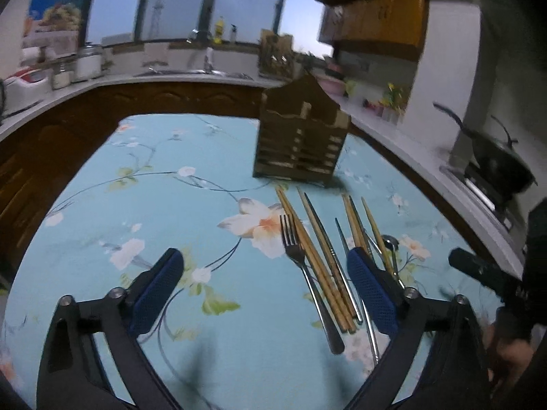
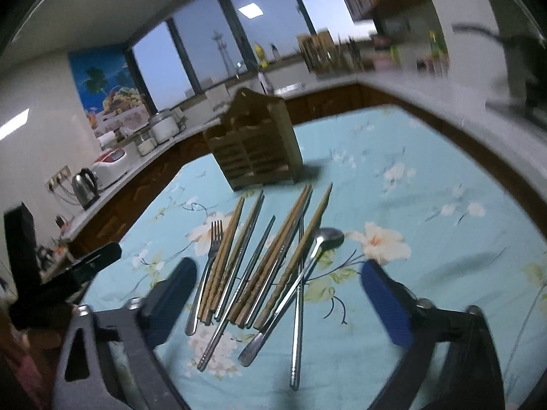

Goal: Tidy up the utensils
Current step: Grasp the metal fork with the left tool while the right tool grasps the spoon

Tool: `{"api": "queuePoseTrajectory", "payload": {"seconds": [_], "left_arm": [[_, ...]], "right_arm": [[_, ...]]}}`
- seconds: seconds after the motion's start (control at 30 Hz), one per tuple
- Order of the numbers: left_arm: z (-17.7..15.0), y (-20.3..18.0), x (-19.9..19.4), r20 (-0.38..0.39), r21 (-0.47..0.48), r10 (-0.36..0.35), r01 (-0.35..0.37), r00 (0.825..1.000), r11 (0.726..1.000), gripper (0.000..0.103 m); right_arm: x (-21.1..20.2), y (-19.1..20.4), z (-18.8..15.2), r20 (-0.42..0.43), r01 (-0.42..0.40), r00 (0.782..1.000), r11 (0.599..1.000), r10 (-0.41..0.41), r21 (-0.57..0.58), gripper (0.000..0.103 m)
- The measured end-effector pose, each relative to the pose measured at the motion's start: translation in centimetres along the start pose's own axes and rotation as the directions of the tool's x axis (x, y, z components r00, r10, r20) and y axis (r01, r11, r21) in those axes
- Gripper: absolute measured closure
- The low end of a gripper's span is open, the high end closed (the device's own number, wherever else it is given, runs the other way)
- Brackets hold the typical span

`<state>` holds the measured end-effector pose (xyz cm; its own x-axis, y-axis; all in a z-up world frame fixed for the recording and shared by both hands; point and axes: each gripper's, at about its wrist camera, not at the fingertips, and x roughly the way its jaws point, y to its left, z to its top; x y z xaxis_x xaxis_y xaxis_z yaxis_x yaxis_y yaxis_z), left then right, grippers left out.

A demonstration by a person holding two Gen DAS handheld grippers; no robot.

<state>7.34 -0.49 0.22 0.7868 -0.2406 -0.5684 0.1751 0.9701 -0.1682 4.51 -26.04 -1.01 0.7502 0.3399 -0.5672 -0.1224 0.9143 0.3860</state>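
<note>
Right wrist view: right gripper (image 2: 278, 287) hovers low over the utensil pile, fingers (image 2: 386, 304) wide apart, holding nothing. Left gripper (image 1: 265, 290) same story in the left wrist view, fingers (image 1: 157, 287) spread and empty, sitting left of the pile with its right finger over the chopstick handles. All utensils lie loose on the bench (image 2: 427, 205), which is covered in a blue floral cloth: fork (image 2: 208, 266) at the left edge, wooden chopsticks (image 2: 222, 263) beside it, a second bunch of wooden chopsticks (image 2: 273, 266) in the middle, metal chopsticks (image 2: 297, 304) crossing through them, spoon (image 2: 307, 266) at the right with its bowl far and its handle lying diagonally over the others. Wooden slatted utensil holder (image 2: 254, 143) stands upright just beyond the tips, apparently empty, though blur makes that unsure. Task looks not yet begun. Handling guess: everything is light and stiff, nothing fragile. Metal pieces are thin, smooth and likely slippery, lying flat on cloth, so pinch across the handle near the near end. Wooden chopsticks should grip better, but the bunched sticks touch, so one pinch may take several. The spoon lies on top, so it looks easiest to lift first without disturbing the rest. Holder is light, could tip if bumped.
</note>
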Motion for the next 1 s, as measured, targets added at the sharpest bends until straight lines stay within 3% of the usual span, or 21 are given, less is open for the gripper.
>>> {"api": "queuePoseTrajectory", "payload": {"seconds": [0.07, 0.17, 0.43, 0.73, 0.9, 0.93, 0.97, 1.0], "left_arm": [[0.6, 0.0, 1.5, -0.044, 0.012, -0.025, 0.026, 0.999, 1.000, 0.019], [1.2, 0.3, 4.0, -0.119, -0.002, -0.079, 0.079, 0.990, 0.997, 0.028], [2.6, 0.2, 9.6, -0.256, -0.006, -0.159, 0.163, 0.953, 0.987, 0.044], [3.6, 0.5, 14.4, -0.335, -0.023, -0.241, 0.247, 0.911, 0.969, 0.051], [3.5, 0.2, 15.3, -0.342, 0.000, -0.252, 0.268, 0.905, 0.963, 0.061], [3.5, 0.2, 15.4, -0.341, 0.001, -0.255, 0.271, 0.905, 0.962, 0.064], [3.4, 0.1, 15.4, -0.344, 0.001, -0.263, 0.281, 0.901, 0.960, 0.080], [3.3, 0.1, 15.6, -0.355, -0.002, -0.273, 0.291, 0.894, 0.957, 0.086]], "right_arm": [[0.9, -0.8, 0.4, -0.038, -0.012, 0.999, 0.999, 0.014, 0.044, 0.028], [2.1, -1.8, 1.0, -0.077, -0.033, 0.996, 0.996, 0.039, 0.085, 0.039], [6.0, -5.0, 1.8, -0.196, -0.086, 0.971, 0.965, 0.137, 0.248, 0.052], [9.2, -7.1, 2.2, -0.240, -0.137, 0.943, 0.925, 0.232, 0.354, 0.062], [10.2, -8.8, 2.0, -0.234, -0.154, 0.931, 0.881, 0.281, 0.447, 0.079], [10.2, -9.0, 2.0, -0.234, -0.154, 0.930, 0.878, 0.284, 0.453, 0.086], [10.3, -9.0, 2.0, -0.234, -0.152, 0.931, 0.879, 0.281, 0.452, 0.092], [10.3, -9.0, 2.0, -0.234, -0.150, 0.932, 0.882, 0.278, 0.448, 0.095]]}}
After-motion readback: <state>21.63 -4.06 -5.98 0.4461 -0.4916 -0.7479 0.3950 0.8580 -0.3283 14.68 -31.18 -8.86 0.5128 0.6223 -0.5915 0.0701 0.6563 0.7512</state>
